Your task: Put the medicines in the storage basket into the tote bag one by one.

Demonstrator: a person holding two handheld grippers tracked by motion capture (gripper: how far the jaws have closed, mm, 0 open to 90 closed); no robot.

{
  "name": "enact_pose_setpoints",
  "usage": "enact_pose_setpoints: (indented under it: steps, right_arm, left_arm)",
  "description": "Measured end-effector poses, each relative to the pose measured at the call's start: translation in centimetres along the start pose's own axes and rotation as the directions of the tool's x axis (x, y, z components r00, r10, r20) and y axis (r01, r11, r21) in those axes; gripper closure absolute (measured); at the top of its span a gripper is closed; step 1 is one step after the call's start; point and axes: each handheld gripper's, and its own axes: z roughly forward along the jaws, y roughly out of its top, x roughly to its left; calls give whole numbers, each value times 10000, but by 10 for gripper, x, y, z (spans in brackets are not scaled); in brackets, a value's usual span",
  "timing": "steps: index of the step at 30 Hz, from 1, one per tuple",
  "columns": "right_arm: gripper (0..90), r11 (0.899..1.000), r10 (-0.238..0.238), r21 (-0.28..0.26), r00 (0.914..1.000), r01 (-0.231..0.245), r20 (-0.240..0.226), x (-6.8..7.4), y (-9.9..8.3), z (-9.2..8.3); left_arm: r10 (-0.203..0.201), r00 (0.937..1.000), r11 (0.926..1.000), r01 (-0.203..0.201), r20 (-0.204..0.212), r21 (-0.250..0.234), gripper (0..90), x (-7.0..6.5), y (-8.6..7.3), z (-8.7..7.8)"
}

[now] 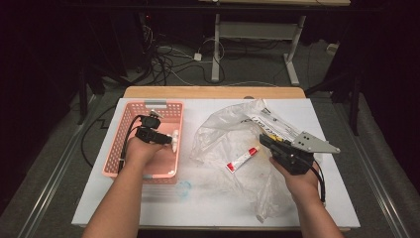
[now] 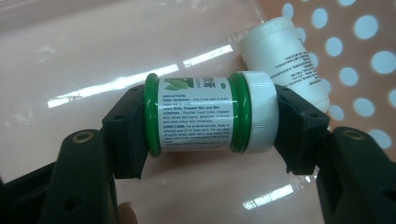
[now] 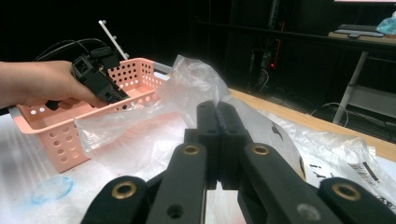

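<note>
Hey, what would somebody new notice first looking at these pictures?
Probably the green-rimmed jar with a white cap, clamped end to end in the left hand-held gripper over the pink basket. Next, the crumpled clear plastic bag mid-table, with a red-and-white tube lying on it.

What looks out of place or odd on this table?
A blue smudge stains the white table just in front of the pink basket. The red-and-white tube lies loose on the crumpled clear plastic bag. Nothing looks spilled or broken.
</note>
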Motion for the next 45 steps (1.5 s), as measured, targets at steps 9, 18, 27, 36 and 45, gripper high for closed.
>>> enact_pose_setpoints:
  steps: [9, 18, 27, 36, 45]
  right_arm:
    - [900, 10000, 26, -44, 10000, -26, 23, 0, 0, 0]
    - [900, 10000, -9, -56, 10000, 9, 4, 0, 0, 0]
    - [900, 10000, -54, -16, 10000, 54, 0, 0, 0, 0]
    - [900, 10000, -52, -53, 10000, 52, 3, 0, 0, 0]
    - [900, 10000, -38, -4, 10000, 38, -1, 1, 1, 0]
  left_arm:
    - [98, 9999, 9999, -98, -108, 36, 353, -1, -1, -3]
    - [195, 9998, 9995, -197, -84, -231, 353, -2, -3, -16]
    - [355, 9993, 9967, -345, 125, -735, 352, -11, -10, -32]
    - [928, 9954, 9884, -893, 233, -1229, 352, -23, -24, -48]
    - [1221, 9920, 9784, -1147, 330, -1717, 352, -33, -42, -67]
